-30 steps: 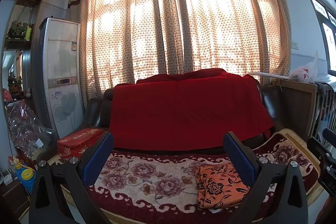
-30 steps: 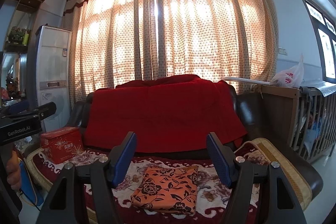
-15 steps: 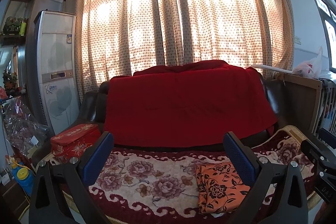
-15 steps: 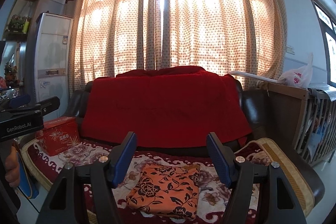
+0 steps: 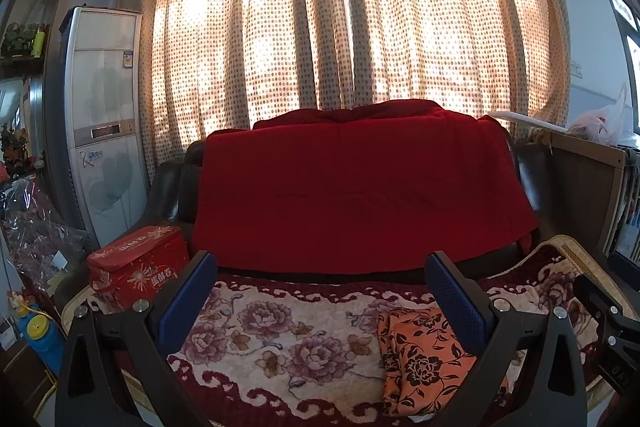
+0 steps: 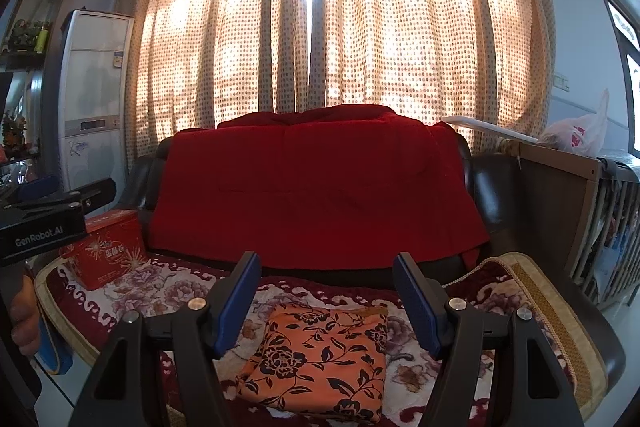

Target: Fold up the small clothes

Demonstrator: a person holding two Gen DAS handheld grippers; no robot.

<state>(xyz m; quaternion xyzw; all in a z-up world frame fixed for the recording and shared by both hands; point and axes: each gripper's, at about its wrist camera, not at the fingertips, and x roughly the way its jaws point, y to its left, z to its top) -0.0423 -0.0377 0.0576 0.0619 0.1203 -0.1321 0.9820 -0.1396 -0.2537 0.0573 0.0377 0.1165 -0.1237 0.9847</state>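
On the sofa lies 1 folded orange floral cloth (image 6: 320,359), and it is the only small garment in sight. 1 red tin box (image 6: 108,251) stands at the seat's left end. 1 red blanket (image 6: 316,187) drapes the backrest, and 1 flowered seat cover (image 5: 288,343) spreads under the cloth. 2 grippers show: 1 left gripper (image 5: 322,299) and 1 right gripper (image 6: 328,299), each with 2 blue pads. Behind stand 1 white floor air conditioner (image 5: 104,123) and 2 dotted curtain panels (image 6: 400,39). 1 plastic bag (image 6: 576,135) sits on the right.
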